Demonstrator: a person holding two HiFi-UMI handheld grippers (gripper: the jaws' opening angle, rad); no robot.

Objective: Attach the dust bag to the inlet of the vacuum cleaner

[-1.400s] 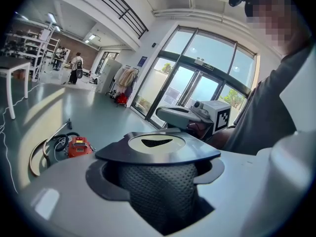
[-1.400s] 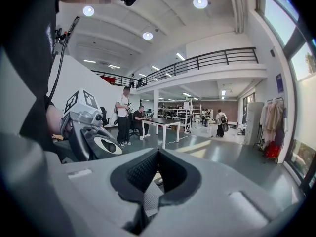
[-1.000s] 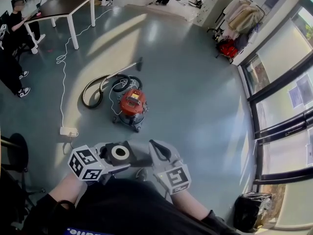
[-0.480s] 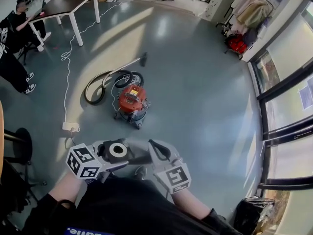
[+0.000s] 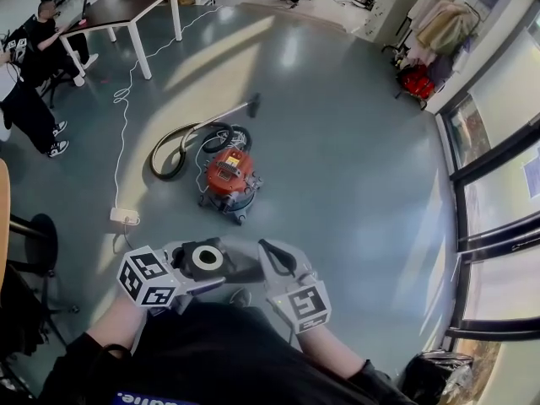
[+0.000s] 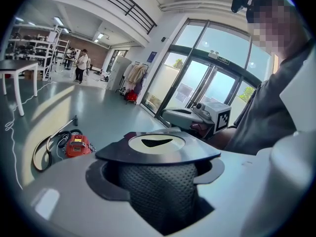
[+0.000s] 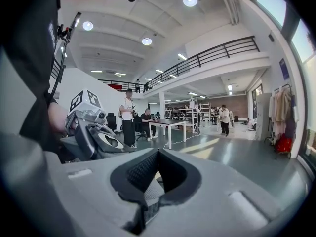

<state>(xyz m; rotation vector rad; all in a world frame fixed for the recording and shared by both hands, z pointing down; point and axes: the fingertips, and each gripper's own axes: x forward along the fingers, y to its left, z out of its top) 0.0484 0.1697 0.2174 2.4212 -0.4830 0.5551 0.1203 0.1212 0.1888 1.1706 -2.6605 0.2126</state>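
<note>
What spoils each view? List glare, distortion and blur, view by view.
Head view: fisheye bows the window frames; sunlight streaks glare on the floor beyond the red vacuum cleaner. Left gripper view: black vignette corners, bright glass doors, dust bag sharp. Right gripper view: ceiling lamps flare; left side dark.

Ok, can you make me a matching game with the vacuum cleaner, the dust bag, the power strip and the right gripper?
1 vacuum cleaner
2 dust bag
3 power strip
4 right gripper

A white, on the floor
B jaws shut
C red
D between the left gripper's jaws

Pairs: 1-C, 2-D, 3-A, 4-B
</note>
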